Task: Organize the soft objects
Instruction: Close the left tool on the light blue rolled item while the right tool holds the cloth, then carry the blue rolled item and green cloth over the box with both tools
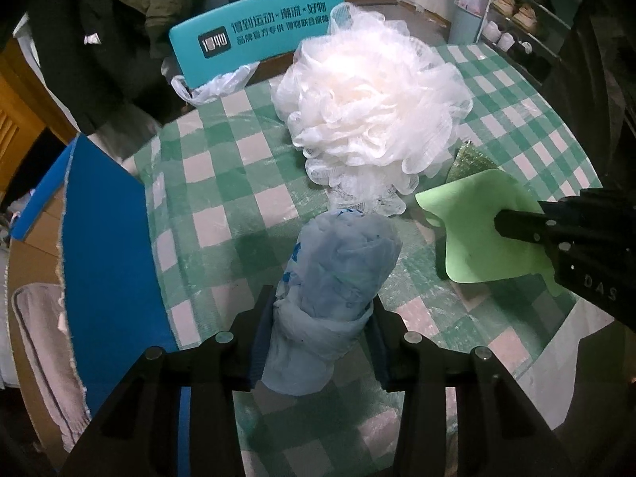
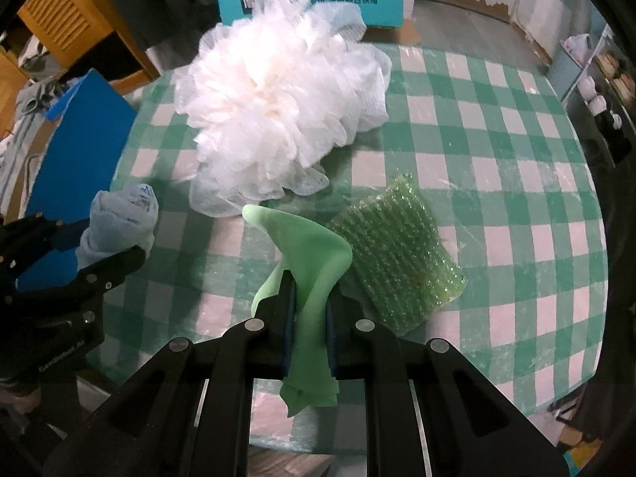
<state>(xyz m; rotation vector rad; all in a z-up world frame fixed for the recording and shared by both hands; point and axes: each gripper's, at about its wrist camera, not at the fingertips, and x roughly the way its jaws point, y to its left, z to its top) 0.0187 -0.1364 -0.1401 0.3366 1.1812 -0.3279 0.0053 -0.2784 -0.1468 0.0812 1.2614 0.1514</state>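
My left gripper (image 1: 318, 298) is shut on a rolled pale-blue plastic bag (image 1: 338, 270), lifted above the checked table; the same bag (image 2: 119, 226) shows at the left of the right wrist view in the left gripper (image 2: 107, 254). My right gripper (image 2: 310, 282) is shut on a thin light-green cloth (image 2: 310, 246), which hangs folded between its pads; this cloth (image 1: 477, 230) appears at the right in the left wrist view. A large white mesh bath pouf (image 1: 369, 111) (image 2: 274, 99) lies on the table beyond both. A green glittery sponge (image 2: 397, 254) (image 1: 465, 163) lies next to the cloth.
The green-and-white checked tablecloth (image 2: 497, 159) covers a round table. A blue board (image 1: 107, 238) leans at the table's left over a cardboard box holding a grey towel (image 1: 47, 349). A teal chair back (image 1: 258, 31) stands behind, a shoe rack (image 1: 528, 20) at far right.
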